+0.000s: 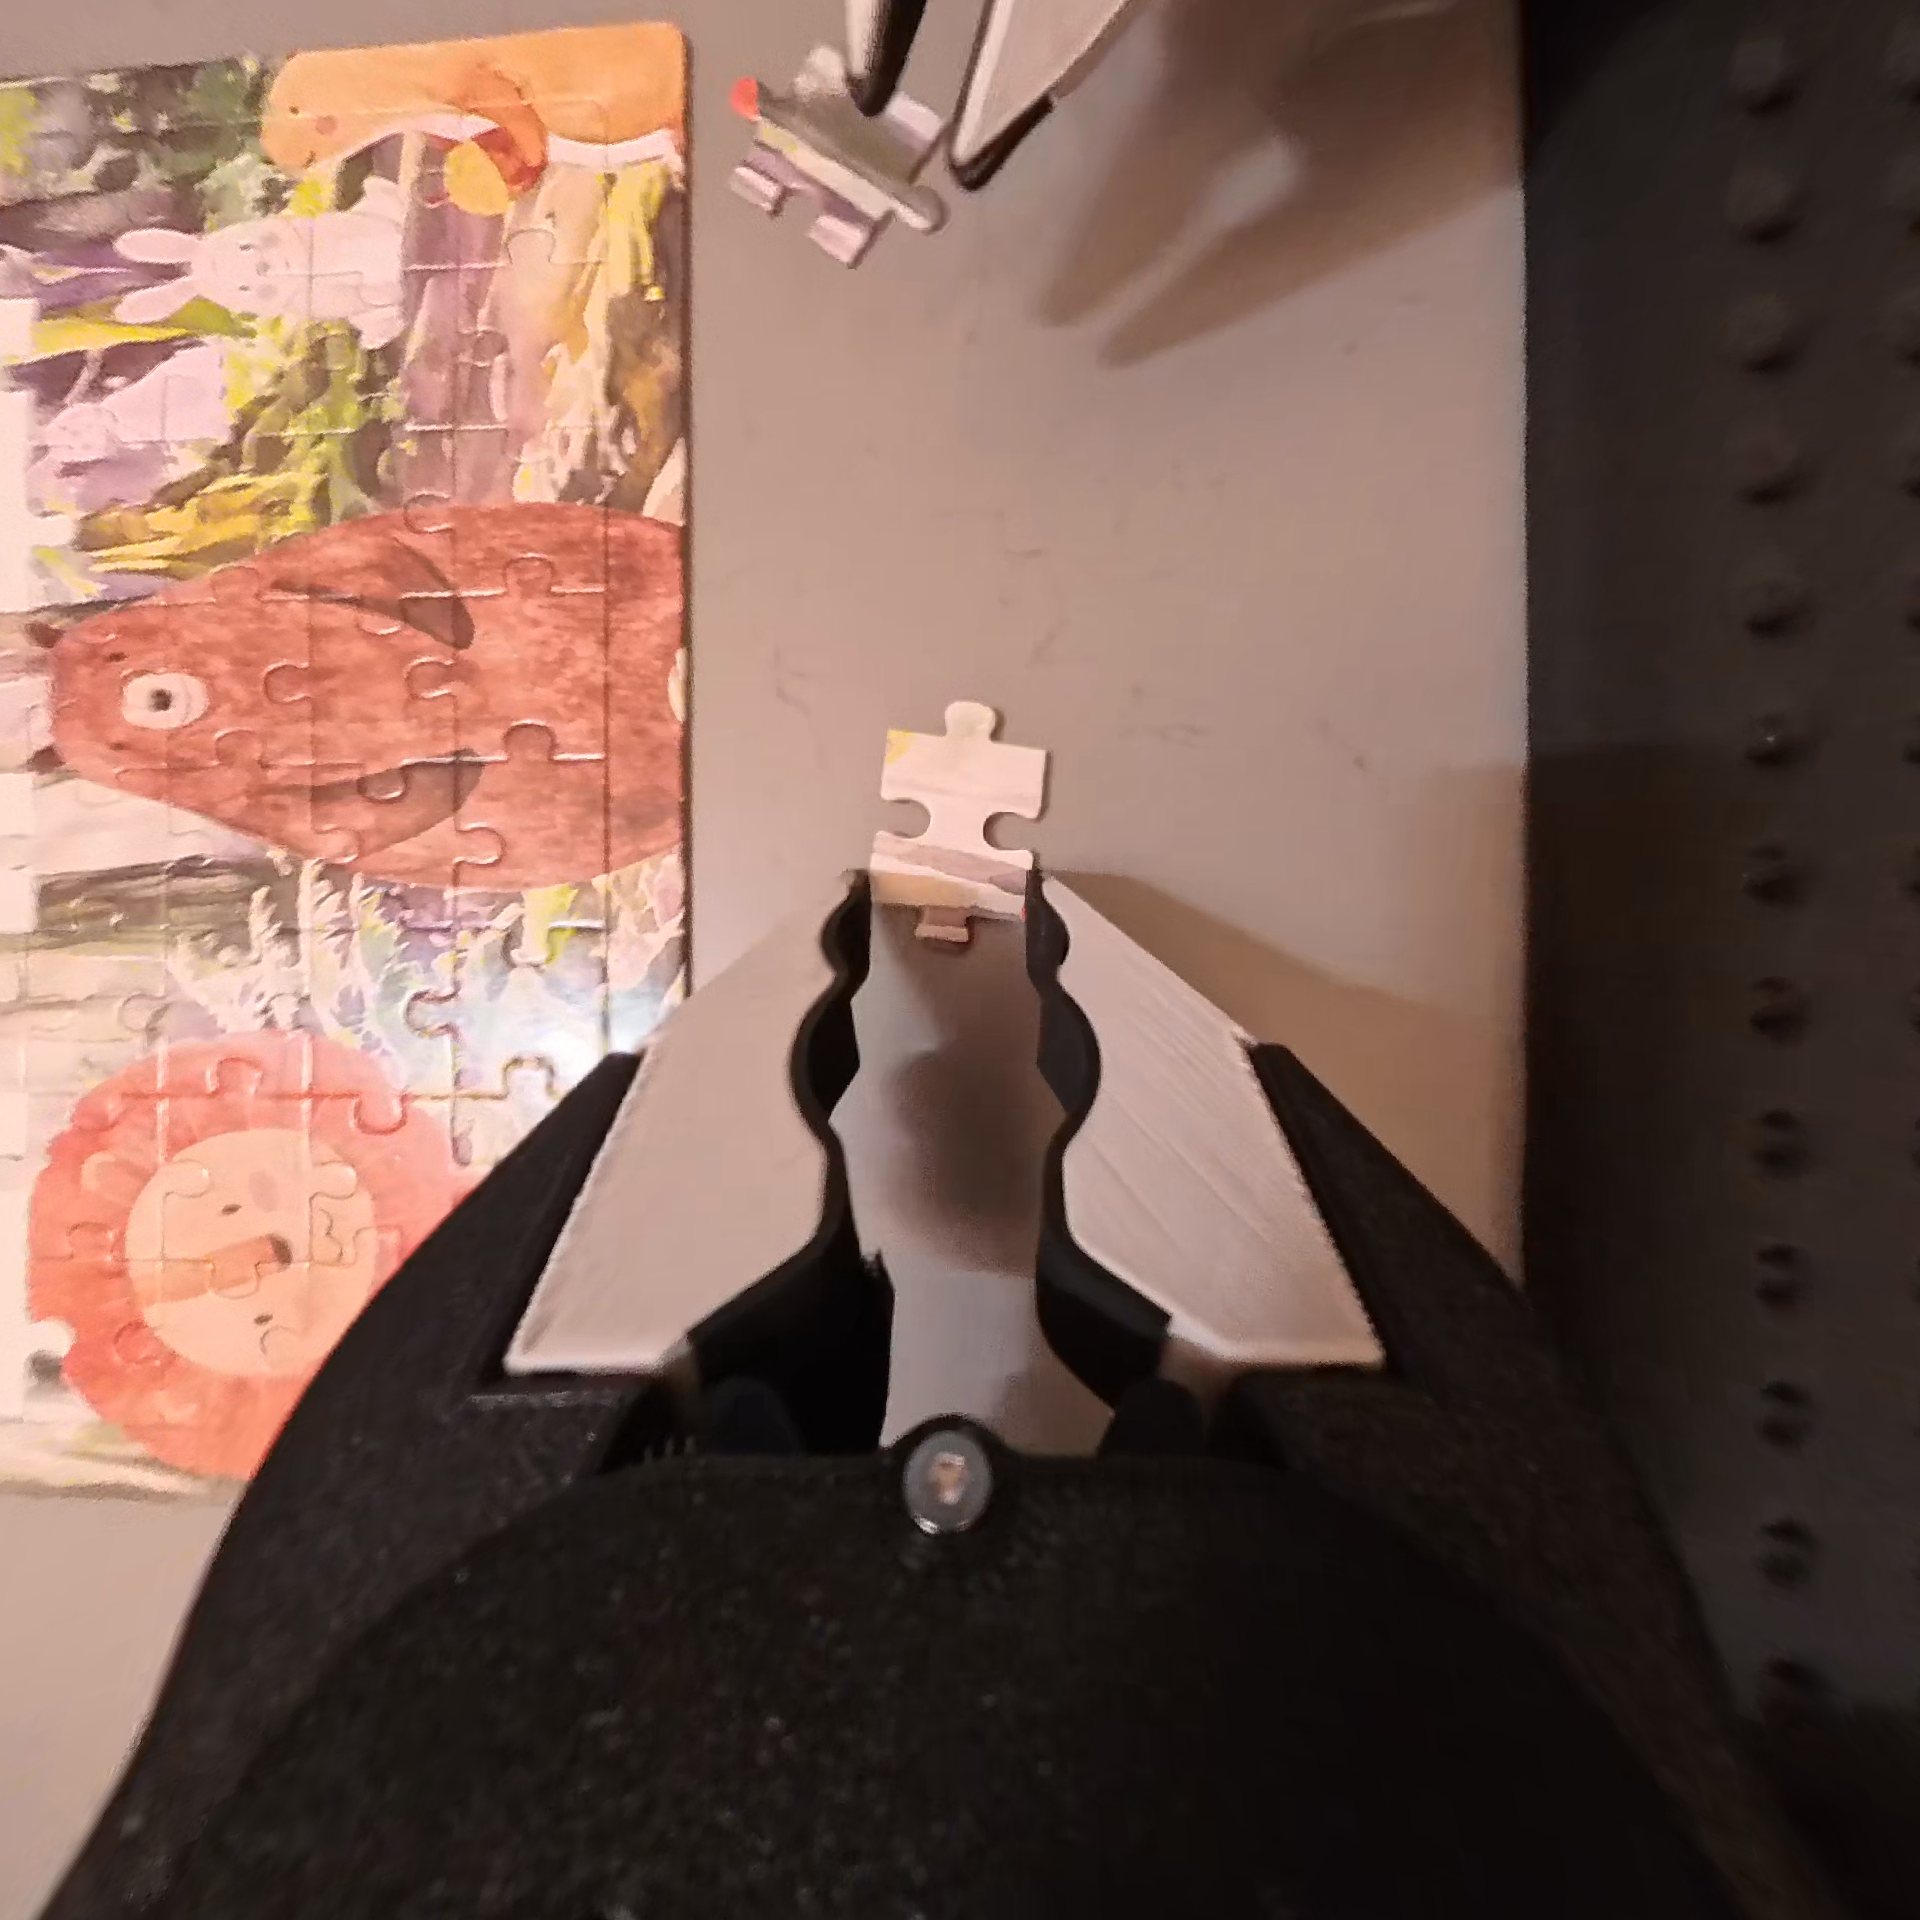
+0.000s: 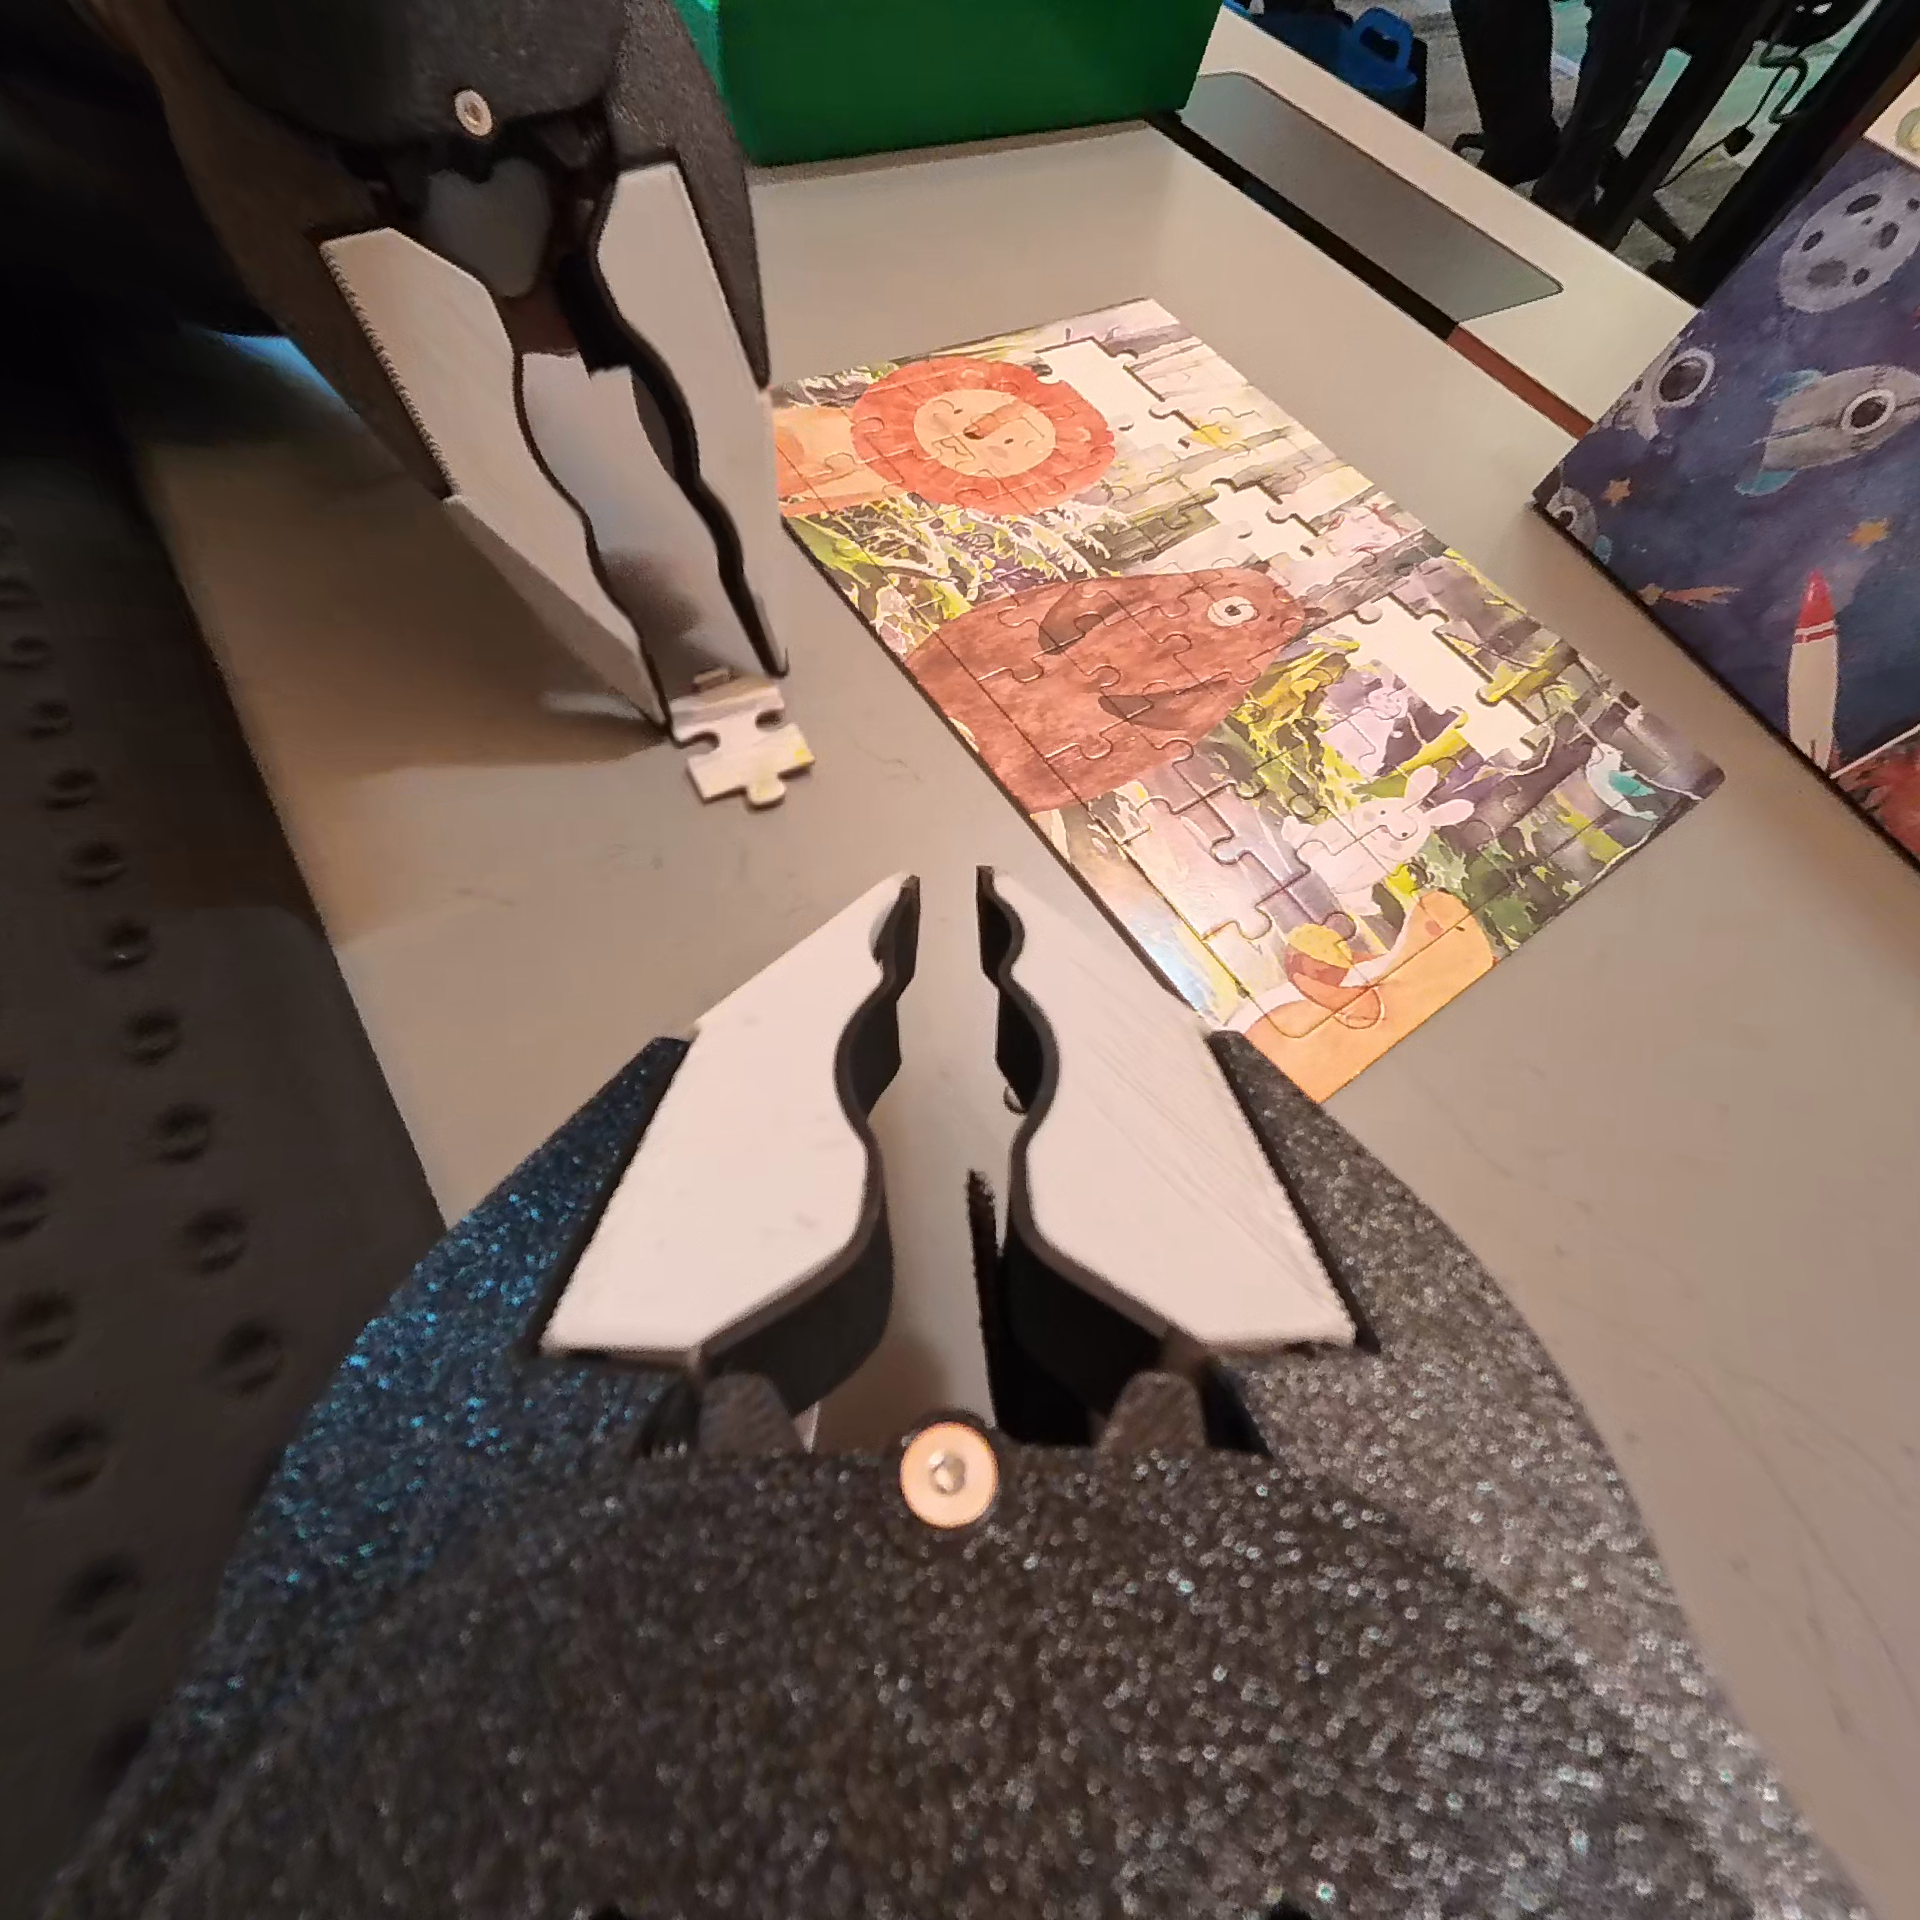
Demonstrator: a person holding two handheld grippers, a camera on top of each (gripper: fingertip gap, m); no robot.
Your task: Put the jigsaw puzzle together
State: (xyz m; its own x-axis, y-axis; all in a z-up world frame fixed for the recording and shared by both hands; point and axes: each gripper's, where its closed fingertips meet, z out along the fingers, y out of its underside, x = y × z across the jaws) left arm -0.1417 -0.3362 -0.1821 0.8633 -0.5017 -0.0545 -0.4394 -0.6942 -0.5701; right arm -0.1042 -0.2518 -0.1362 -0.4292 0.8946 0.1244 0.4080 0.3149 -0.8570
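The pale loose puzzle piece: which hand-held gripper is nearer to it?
Left. The left hand-held gripper has its tips at one edge of the pale puzzle piece; the right hand-held gripper is well apart from it.

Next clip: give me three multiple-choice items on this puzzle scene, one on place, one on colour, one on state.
1. Where is the loose piece? A on the floor; B on the table at the left gripper tips; C on a chair.
2. The bin behind the table is: A green; B red; C yellow.
3. The puzzle is: A finished; B partly filled; C unstarted.
Key: B, the piece lies flat between the fingertips; A, the bin's wall is green; B, white gaps show among joined pieces.
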